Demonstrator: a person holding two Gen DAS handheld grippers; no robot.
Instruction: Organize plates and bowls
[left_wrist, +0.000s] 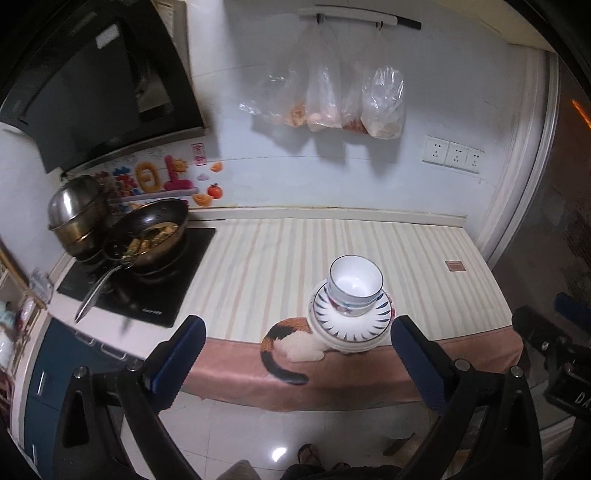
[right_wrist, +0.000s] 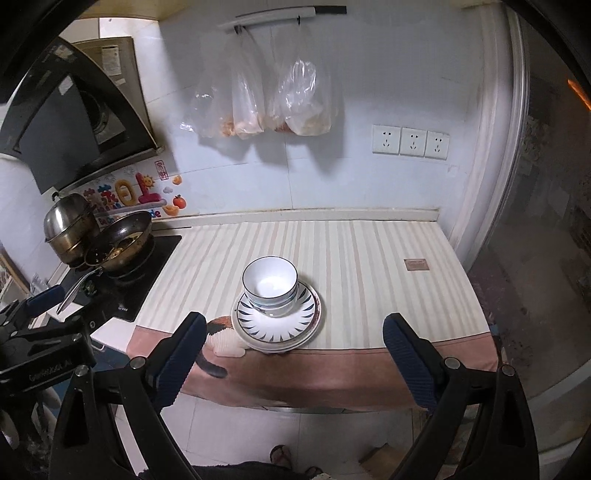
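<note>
Near the middle of both frames, the bowls (left_wrist: 355, 286) sit stacked on the plates (left_wrist: 351, 325) at the bench (left_wrist: 424, 266) front edge. Both my left gripper (left_wrist: 297, 354) and right gripper (right_wrist: 293, 354) are spread, empty, with the stack ahead between them.

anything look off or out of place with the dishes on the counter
The stack of plates with bowls on top sits right at the counter's front edge, its near rim on the pink border of the striped cloth. Nothing looks spilled or broken.
</note>
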